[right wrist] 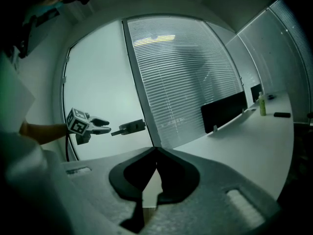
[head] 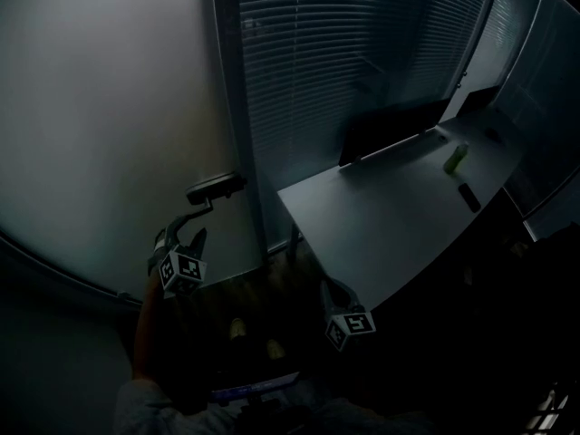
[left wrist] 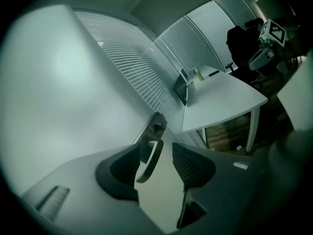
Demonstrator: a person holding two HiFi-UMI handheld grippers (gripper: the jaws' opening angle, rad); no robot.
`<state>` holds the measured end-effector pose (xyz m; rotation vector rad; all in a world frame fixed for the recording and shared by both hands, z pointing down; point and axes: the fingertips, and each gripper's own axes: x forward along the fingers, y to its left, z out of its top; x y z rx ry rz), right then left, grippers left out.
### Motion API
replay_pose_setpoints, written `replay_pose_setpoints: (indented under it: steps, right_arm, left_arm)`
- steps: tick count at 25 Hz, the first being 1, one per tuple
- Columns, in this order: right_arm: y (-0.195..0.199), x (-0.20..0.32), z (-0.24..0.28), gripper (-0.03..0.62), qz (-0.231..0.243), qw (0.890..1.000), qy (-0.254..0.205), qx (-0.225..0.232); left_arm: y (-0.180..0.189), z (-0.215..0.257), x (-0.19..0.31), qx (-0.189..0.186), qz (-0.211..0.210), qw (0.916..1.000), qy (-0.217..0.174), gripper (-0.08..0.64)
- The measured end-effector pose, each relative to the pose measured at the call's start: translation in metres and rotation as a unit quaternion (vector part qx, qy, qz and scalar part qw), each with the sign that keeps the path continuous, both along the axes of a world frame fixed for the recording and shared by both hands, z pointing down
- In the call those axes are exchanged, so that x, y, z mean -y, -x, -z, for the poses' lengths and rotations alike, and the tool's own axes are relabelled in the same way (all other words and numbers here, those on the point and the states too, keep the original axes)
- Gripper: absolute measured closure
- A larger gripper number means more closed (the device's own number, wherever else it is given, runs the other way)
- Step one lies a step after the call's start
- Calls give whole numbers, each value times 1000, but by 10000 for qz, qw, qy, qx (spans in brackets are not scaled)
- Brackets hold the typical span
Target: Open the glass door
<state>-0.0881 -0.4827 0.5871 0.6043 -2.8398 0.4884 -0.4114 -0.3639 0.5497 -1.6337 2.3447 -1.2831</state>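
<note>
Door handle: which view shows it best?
Left gripper view: the door handle fills the middle, close up, lever and mount clear. The right gripper view shows the door handle small, side-on; the head view shows the door handle dim, from above.

Left gripper (head: 198, 227), dark, two-jawed, marker cube on top: jaws stand wide apart, pads pressing on nothing, pointing slightly below level. Bare left forearm (head: 145, 333) extends straight behind it. Right gripper (head: 333, 290), same build: jaws closed together, tips touching.
</note>
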Motion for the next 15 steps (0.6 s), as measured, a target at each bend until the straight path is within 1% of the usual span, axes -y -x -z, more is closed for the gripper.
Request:
replay_pose_setpoints:
  steps: [3,7,8,11,15]
  right_arm:
    - [-2,5,-4,592,-171,9999,19,-23]
    - [-7,6,-5,591,-408,9991,144,-35]
    - [-7,6,-4,591,-451,9988,162,-44]
    - [-4,6,-6,592,-563,9983,157,-73]
    - [-2,7,-9,592,-745,9971,135,-58]
  left_arm:
    - [10,-10,7,91,-109,9997,192,331]
    - [18,-17,14,-15,-223,9988,430,324]
    - [21,-17,15,18,-238,9984,503,322]
    - [36,-26,20,348,-359,9966,650,322]
    - [48,-41,25,380,-498,9945,837,325]
